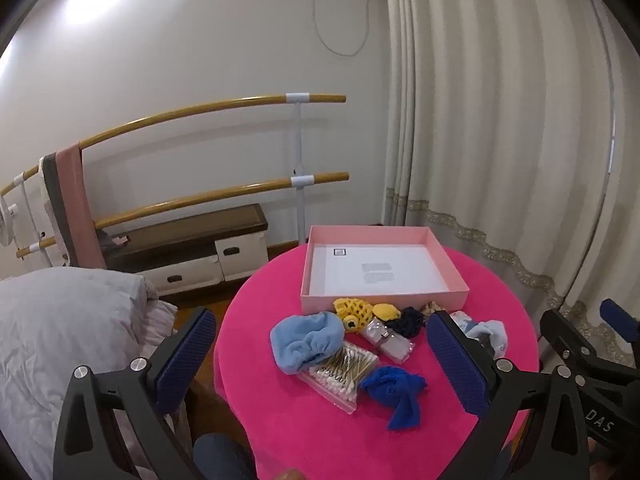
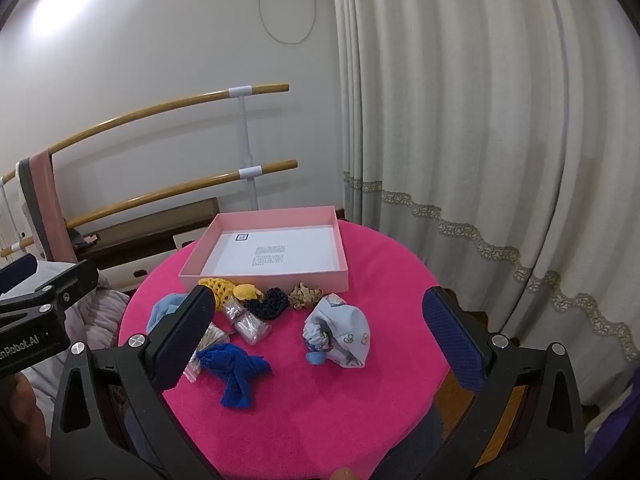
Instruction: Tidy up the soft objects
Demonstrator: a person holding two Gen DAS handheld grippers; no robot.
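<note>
Nothing has yet been put away, as far as can be judged: the pink box (image 2: pixel 264 276) at the far side of the round pink table (image 2: pixel 320 420) holds only a printed sheet on its floor, and every soft thing is spread on the table in front of it. Just beside the box's near wall are found a yellow crocheted piece (image 1: pixel 354 312), a dark navy scrunchie (image 2: pixel 272 303) and a beige scrunchie (image 2: pixel 306 295). Nearer are a light blue towel band (image 1: pixel 306 342), which lies partly over a packet of cotton swabs (image 1: pixel 340 376), a small clear packet (image 2: pixel 246 324), a knotted dark blue cloth (image 2: pixel 236 372) and a pale printed cloth (image 2: pixel 344 334). The left gripper (image 1: pixel 320 364) is held above the near part of the table, its jaws spread wide and holding nothing; the right gripper (image 2: pixel 316 344) is likewise held spread and unloaded. The whole sorting appears still to be done.
</note>
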